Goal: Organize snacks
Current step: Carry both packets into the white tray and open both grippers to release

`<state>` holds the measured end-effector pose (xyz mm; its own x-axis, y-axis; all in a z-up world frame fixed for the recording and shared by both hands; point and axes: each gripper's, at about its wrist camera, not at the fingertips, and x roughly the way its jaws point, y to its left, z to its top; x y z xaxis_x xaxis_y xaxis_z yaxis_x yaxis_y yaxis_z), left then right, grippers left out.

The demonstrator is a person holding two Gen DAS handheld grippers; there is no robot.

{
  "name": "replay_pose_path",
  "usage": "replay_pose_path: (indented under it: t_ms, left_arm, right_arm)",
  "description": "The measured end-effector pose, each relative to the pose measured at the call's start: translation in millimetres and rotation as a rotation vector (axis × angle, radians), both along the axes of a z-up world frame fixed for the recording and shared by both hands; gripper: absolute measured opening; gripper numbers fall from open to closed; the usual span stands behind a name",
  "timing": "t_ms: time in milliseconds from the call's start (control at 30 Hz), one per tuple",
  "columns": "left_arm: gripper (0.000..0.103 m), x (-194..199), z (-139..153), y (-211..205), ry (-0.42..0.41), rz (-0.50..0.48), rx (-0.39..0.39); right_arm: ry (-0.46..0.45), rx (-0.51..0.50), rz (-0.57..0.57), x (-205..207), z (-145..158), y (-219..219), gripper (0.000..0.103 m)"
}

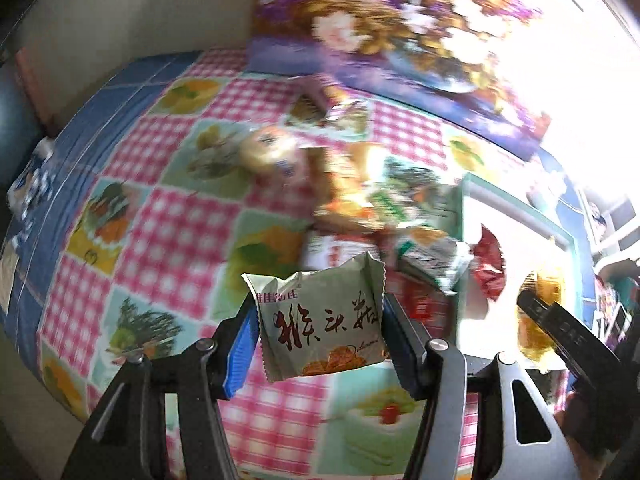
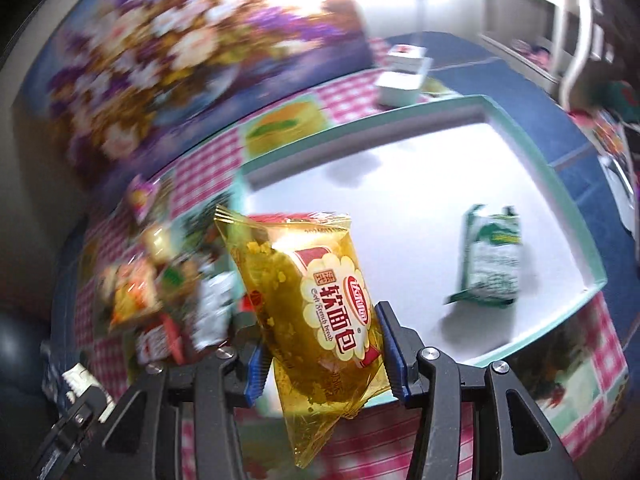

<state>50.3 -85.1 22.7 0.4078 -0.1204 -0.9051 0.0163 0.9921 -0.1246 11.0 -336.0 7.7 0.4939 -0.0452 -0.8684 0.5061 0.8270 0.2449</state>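
A table covered by a patchwork cloth (image 1: 168,216) of pink gingham and food pictures, bordered in blue. A flowered panel (image 1: 400,20) in purple and gold stands along its far edge.

The left gripper (image 1: 318,330) is clamped on a pale green biscuit packet (image 1: 320,320) with red brush lettering, held off the cloth, its blue-lined pads pressing both sides of the wrapper. Beyond it, near the middle of the table, lies a blurred heap of snack packets (image 1: 360,192), with a red wrapper (image 1: 490,268) at the heap's edge beside the tray.

The right gripper (image 2: 324,350) is clamped on a translucent yellow bread packet (image 2: 316,296) with a red and white label, held tilted in the air over the near left corner of a white tray (image 2: 576,208) with a mint-green rim. The tray sits toward the right end of the table. One green and white packet (image 2: 492,256) lies flat inside it, near its right edge. A small white box (image 2: 402,80) stands past the tray's far edge.
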Motion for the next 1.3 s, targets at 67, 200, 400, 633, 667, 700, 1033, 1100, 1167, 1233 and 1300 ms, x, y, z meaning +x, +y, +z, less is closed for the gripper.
replay_pose_path:
  t_ms: [67, 200, 400, 633, 667, 700, 1033, 1100, 1167, 1233, 1300]
  left_arm:
    - [0.060, 1, 3, -18, -0.005, -0.040, 0.009]
    - [0.060, 7, 8, -58, -0.007, -0.115, 0.011]
    - [0.060, 18, 8, -110, 0.004, -0.180, -0.014]
    - [0.061, 38, 2, -154, -0.010, -0.246, -0.051]
    - [0.061, 40, 0, -160, -0.010, -0.254, -0.056]
    - [0.061, 43, -1, -164, -0.010, -0.259, -0.060]
    - [0.061, 67, -10, -203, -0.026, -0.304, -0.103]
    - [0.061, 69, -10, -211, -0.035, -0.322, -0.106]
    - [0.061, 71, -11, -218, -0.039, -0.336, -0.111]
    - [0.061, 73, -12, -226, -0.043, -0.355, -0.120]
    - [0.061, 75, -14, -231, -0.043, -0.367, -0.118]
  right_arm:
    - [0.002, -0.018, -0.039, -3, -1, -13, 0.051]
    - [0.007, -0.029, -0.102, -7, -4, -36, 0.051]
    - [0.004, -0.035, -0.164, -13, -7, -61, 0.051]
    - [-0.014, -0.050, -0.220, -16, -4, -82, 0.051]
    - [-0.013, -0.060, -0.231, -16, -4, -86, 0.051]
    - [-0.012, -0.074, -0.242, -15, -4, -90, 0.051]
    - [0.013, -0.178, -0.187, 4, -9, -120, 0.051]
    - [0.032, -0.198, -0.178, 9, -14, -125, 0.051]
    - [0.043, -0.212, -0.170, 13, -17, -129, 0.051]
    - [0.051, -0.221, -0.166, 17, -19, -134, 0.051]
    - [0.055, -0.228, -0.159, 21, -20, -138, 0.051]
